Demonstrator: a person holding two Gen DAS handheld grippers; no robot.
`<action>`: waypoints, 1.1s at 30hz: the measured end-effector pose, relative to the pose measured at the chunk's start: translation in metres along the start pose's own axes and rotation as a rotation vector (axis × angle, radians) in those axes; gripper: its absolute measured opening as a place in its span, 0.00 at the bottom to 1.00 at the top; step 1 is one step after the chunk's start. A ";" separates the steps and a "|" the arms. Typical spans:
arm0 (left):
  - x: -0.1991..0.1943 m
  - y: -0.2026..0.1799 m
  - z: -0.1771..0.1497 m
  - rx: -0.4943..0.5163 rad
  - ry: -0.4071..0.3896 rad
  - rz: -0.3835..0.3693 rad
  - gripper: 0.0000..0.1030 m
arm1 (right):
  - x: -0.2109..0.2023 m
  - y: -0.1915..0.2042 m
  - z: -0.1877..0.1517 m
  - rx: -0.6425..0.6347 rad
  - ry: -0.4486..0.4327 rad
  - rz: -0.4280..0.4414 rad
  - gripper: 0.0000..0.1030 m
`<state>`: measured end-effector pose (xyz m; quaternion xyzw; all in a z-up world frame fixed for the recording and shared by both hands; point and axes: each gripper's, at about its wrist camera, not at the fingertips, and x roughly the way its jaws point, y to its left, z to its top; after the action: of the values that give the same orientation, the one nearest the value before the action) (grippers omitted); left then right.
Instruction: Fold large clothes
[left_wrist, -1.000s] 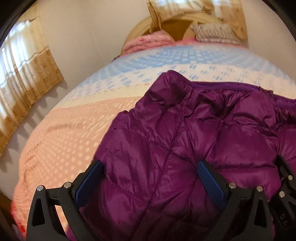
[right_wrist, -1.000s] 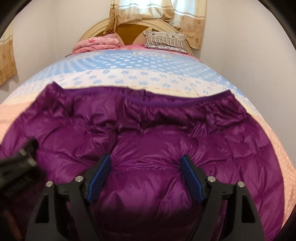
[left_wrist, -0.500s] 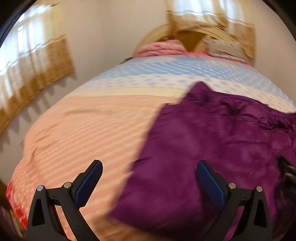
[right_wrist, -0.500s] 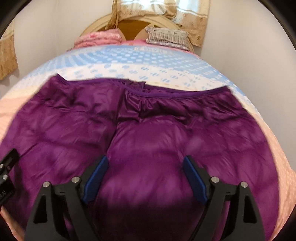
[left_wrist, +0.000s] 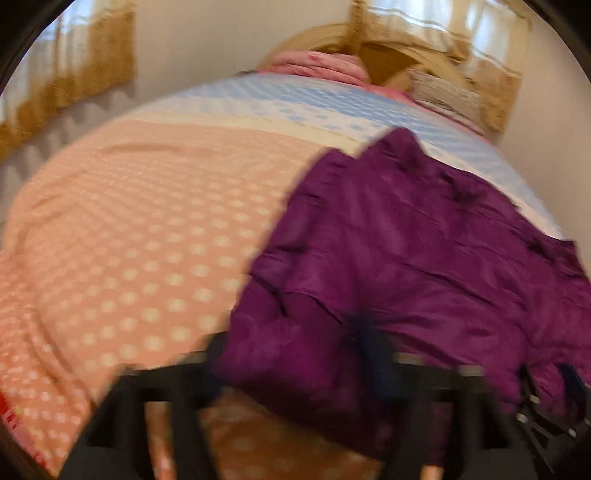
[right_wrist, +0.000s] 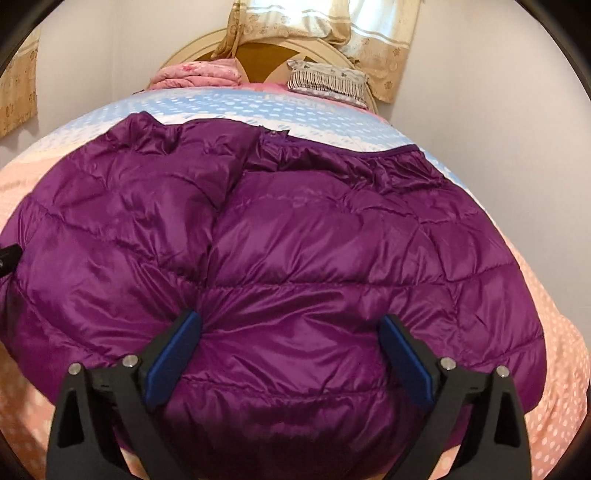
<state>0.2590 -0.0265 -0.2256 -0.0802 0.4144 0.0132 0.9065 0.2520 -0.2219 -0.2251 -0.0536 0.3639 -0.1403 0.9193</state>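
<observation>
Blur hides left gripper (left_wrist: 295, 369) behind jacket (left_wrist: 406, 258).

Black hand-held gripper (right_wrist: 288, 354), blue pads (right_wrist: 171, 360)

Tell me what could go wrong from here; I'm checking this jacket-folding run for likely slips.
The purple down jacket looks slick and puffy, so a fold may slide or spring back open.

The right gripper is open, its fingers only straddling the fabric, so one side may lag if the other pulls.

The left gripper is blurred over the jacket's left edge; its grip cannot be judged, and a shallow pinch could slip off.
</observation>
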 end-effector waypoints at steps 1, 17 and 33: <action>-0.003 -0.004 0.000 0.023 -0.015 0.017 0.30 | 0.001 0.000 0.000 0.005 0.001 0.001 0.97; -0.059 0.014 0.008 0.051 -0.097 0.046 0.08 | -0.013 0.026 -0.006 -0.007 -0.021 -0.027 0.98; -0.156 -0.110 0.032 0.338 -0.370 -0.025 0.07 | -0.053 -0.169 0.001 0.231 -0.067 -0.055 0.99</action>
<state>0.1906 -0.1238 -0.0724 0.0713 0.2369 -0.0533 0.9674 0.1793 -0.3680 -0.1557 0.0382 0.3125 -0.2045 0.9268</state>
